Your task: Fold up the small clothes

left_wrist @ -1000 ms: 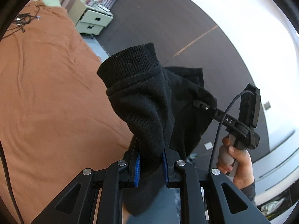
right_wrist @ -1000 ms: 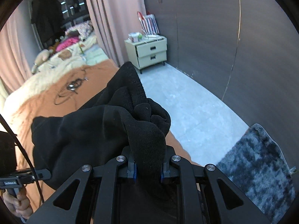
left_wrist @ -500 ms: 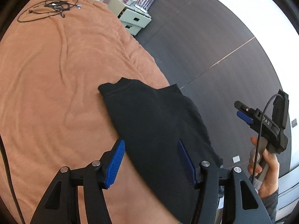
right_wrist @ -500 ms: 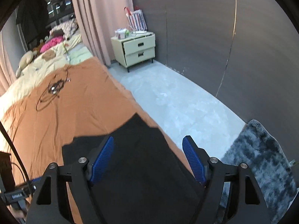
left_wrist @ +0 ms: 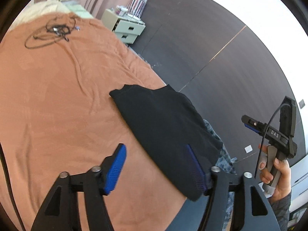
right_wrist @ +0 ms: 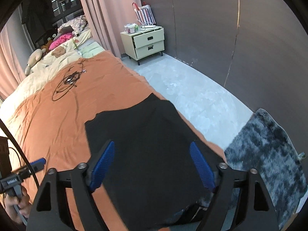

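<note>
A black garment (left_wrist: 165, 127) (right_wrist: 150, 146) lies flat on the orange bed cover (left_wrist: 57, 100) (right_wrist: 57, 119), at the bed's right edge, with its near end hanging over the side. My left gripper (left_wrist: 157, 165) hovers above the garment's near left edge; its jaws are opening and the blue pads (left_wrist: 115, 169) press on nothing. My right gripper (right_wrist: 152, 165) is held above the garment's near part, jaws opening too, with the cloth below them and untouched. In the left wrist view the right gripper (left_wrist: 248, 124) appears at the right, held by a hand (left_wrist: 275, 175).
A tangle of black cable (left_wrist: 52, 32) (right_wrist: 67, 82) lies further up the bed. A cream bedside cabinet (right_wrist: 148, 42) stands by the dark wall. A grey shaggy rug (right_wrist: 265, 154) covers the floor to the right. Pillows and soft toys (right_wrist: 57, 52) lie at the bed's head.
Both grippers let go of the black garment and opened wide. The garment dropped from a bunched, lifted state to lie flat on the bed. Both grippers drew back from it.
</note>
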The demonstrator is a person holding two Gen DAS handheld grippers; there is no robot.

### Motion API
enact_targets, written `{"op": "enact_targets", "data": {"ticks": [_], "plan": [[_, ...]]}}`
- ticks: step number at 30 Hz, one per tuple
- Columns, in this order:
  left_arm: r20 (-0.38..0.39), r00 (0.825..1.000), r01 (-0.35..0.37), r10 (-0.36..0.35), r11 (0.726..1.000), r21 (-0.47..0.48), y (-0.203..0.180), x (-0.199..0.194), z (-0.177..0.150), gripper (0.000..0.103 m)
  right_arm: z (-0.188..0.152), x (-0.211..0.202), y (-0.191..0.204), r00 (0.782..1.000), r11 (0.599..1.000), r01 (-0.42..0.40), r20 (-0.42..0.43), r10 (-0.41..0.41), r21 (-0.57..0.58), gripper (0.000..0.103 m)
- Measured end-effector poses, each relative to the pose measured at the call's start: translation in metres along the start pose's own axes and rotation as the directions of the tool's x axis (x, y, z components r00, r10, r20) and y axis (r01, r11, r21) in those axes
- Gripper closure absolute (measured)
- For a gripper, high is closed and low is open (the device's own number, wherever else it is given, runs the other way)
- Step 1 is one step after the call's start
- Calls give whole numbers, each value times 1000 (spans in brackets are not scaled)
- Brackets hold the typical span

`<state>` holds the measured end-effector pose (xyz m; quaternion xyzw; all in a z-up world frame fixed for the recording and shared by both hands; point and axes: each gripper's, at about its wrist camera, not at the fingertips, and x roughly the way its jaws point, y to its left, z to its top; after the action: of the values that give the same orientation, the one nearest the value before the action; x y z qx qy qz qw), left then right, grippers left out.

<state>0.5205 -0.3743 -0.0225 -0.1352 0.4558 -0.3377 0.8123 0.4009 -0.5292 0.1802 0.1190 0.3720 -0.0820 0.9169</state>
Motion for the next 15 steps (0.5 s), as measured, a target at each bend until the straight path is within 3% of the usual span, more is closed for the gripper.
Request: {"op": "enact_targets", "data": {"ticks": [6, 8, 15], "plan": [[58, 997, -53, 49, 997, 61, -17, -66, -21, 10, -48, -41, 2, 999, 1000, -3, 45, 3, -2, 12], [78, 995, -67, 60, 994, 82, -23, -88, -30, 5, -58, -58, 5, 998, 1000, -11, 67, 12, -1, 0], [148, 984, -124, 100, 979, 164, -38, -159, -69, 0, -120, -109, 22, 992, 998, -59, 107, 61, -27, 0]]}}
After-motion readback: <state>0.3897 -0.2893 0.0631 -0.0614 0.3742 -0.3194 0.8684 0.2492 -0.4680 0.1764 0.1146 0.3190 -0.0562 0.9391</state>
